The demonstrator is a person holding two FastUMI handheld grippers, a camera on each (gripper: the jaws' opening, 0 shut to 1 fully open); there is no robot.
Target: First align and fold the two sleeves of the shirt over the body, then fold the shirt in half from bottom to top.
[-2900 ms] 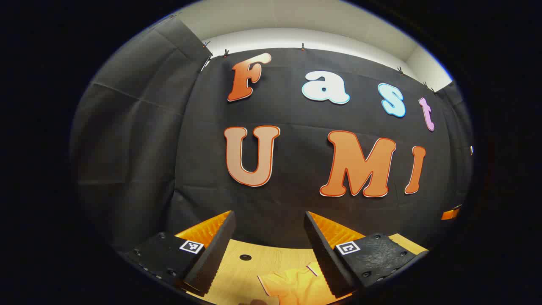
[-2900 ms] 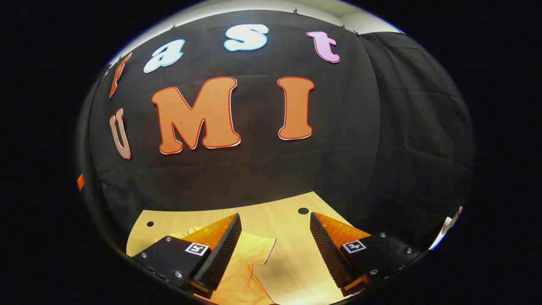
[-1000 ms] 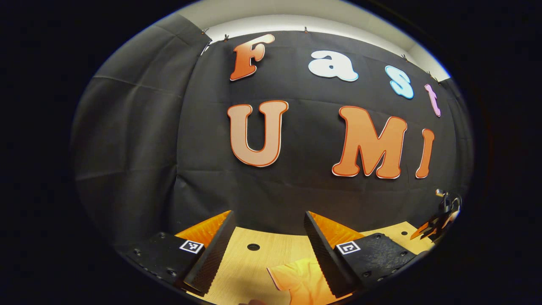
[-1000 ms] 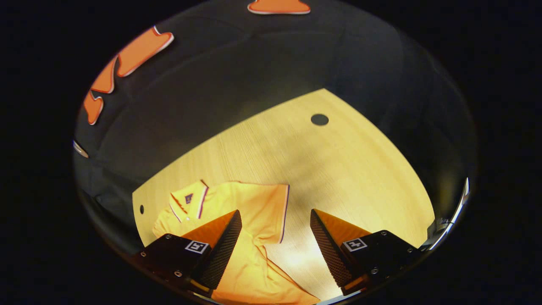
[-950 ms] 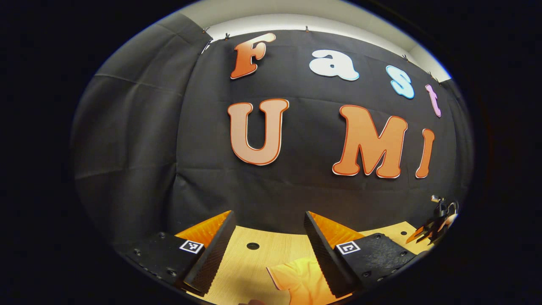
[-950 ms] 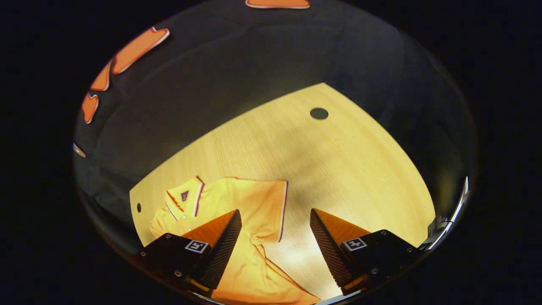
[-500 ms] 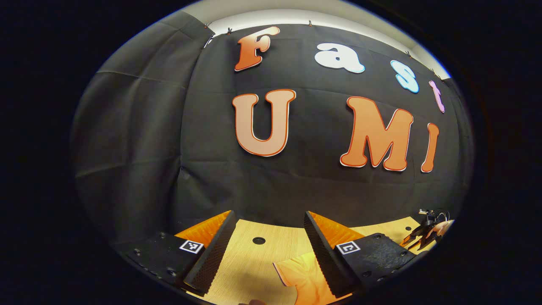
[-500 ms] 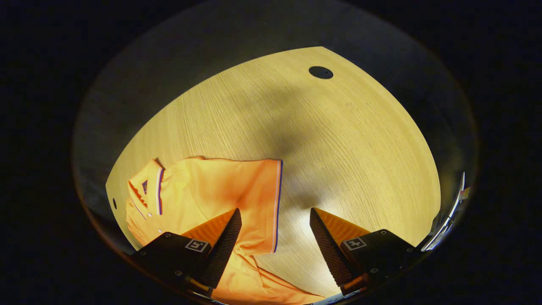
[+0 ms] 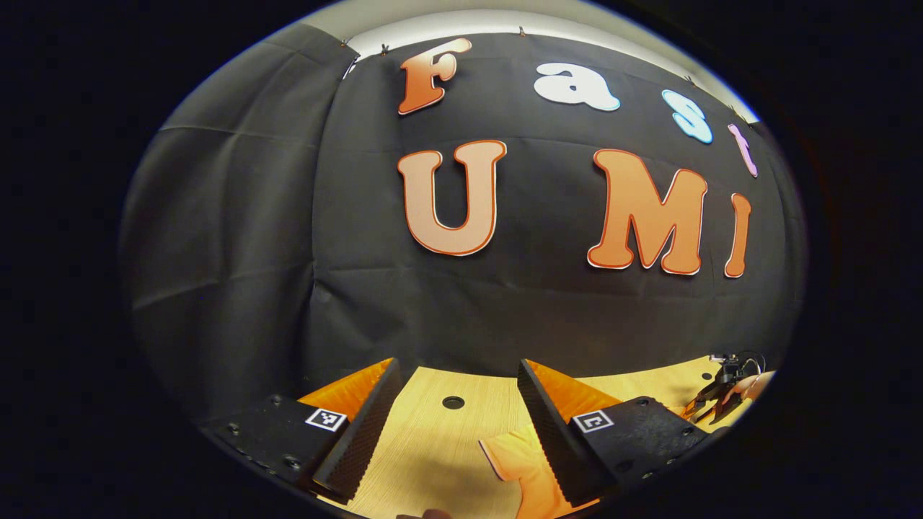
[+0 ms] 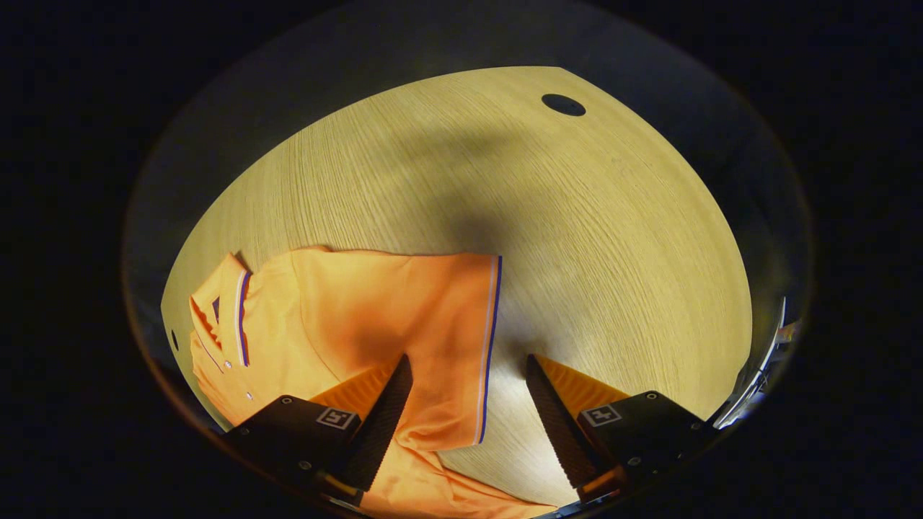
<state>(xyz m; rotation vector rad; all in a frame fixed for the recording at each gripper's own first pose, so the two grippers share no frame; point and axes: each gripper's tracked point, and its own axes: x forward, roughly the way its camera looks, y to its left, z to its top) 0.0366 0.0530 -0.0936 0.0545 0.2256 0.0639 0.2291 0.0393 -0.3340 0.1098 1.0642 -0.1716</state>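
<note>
Clearly the right gripper (image 10: 461,393), jaws spread, hangs over the shirt (image 10: 346,317) on the table (image 10: 613,231), the striped sleeve cuff (image 10: 489,346) at its 12 o'clock; pinch that hem squarely; the left gripper (image 9: 454,411) is spread too, holding nothing.

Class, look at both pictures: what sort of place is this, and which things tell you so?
Probably a staged recording booth, not a home: black cloth walls, a bare wooden table, one orange shirt laid out on it.

Pale wood-grain bench (image 10: 613,238), round dark hole (image 10: 563,104) near far edge; orange shirt (image 10: 375,317) lying flat on it.
</note>
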